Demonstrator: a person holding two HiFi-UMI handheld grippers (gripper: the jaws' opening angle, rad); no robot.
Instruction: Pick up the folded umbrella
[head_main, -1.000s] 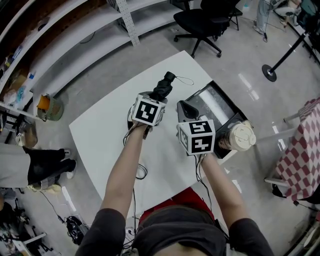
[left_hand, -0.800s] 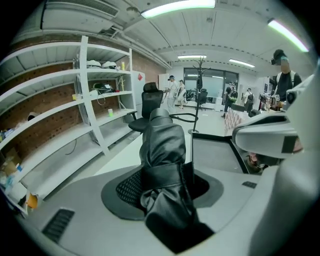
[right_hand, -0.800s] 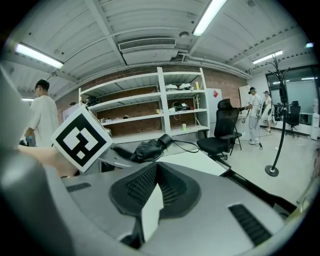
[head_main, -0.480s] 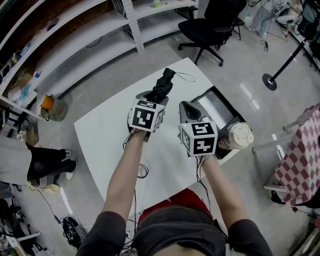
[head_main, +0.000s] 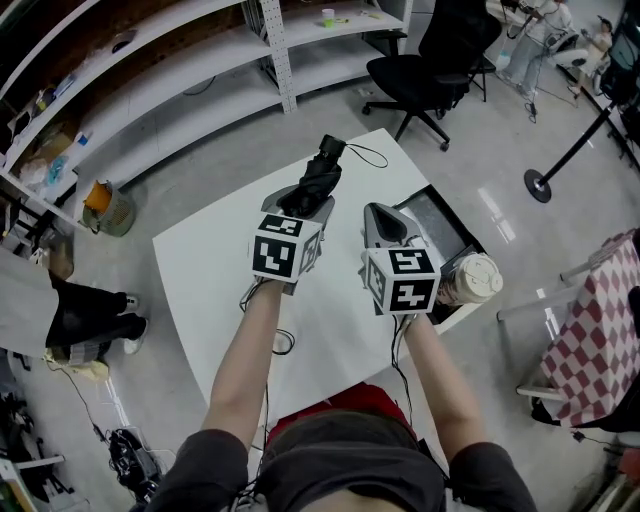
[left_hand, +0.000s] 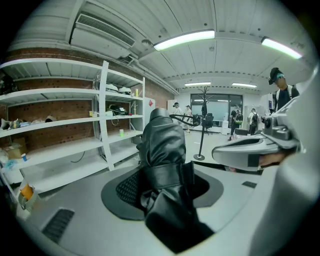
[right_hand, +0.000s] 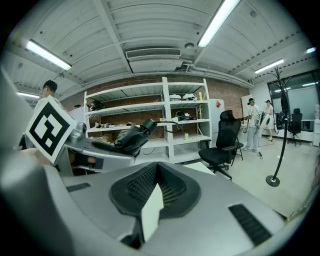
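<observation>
1. Head view first: two bare forearms reach out over a white rectangular table (head_main: 215, 275), and each hand carries a grey gripper topped by a black-and-white marker cube.
2. The left gripper (head_main: 308, 197) has the folded black umbrella (head_main: 322, 172) clamped between its jaws, which stand wide around the bundled fabric.
3. The umbrella sticks out past the jaw tips toward the far side, and a thin black loop cord (head_main: 370, 156) hangs off its far end.
4. Left gripper view confirms it: the umbrella (left_hand: 162, 150) lies along the dark ribbed pad with its closure strap wrapped across, and only open room shows behind it.
5. The right gripper (head_main: 380, 213) sits just right of the left one, jaws brought together to a point with nothing gripped.
6. Right gripper view shows the two ribbed pads meeting at the tip, and off to the left the umbrella (right_hand: 131, 138) juts from the other gripper, up off the table.
7. Right of the table stands a dark open box (head_main: 445, 215), with a round beige lidded container (head_main: 472, 278) near it.
8. Far back stand white metal shelves (head_main: 200, 60) and a black office chair (head_main: 430, 50).
</observation>
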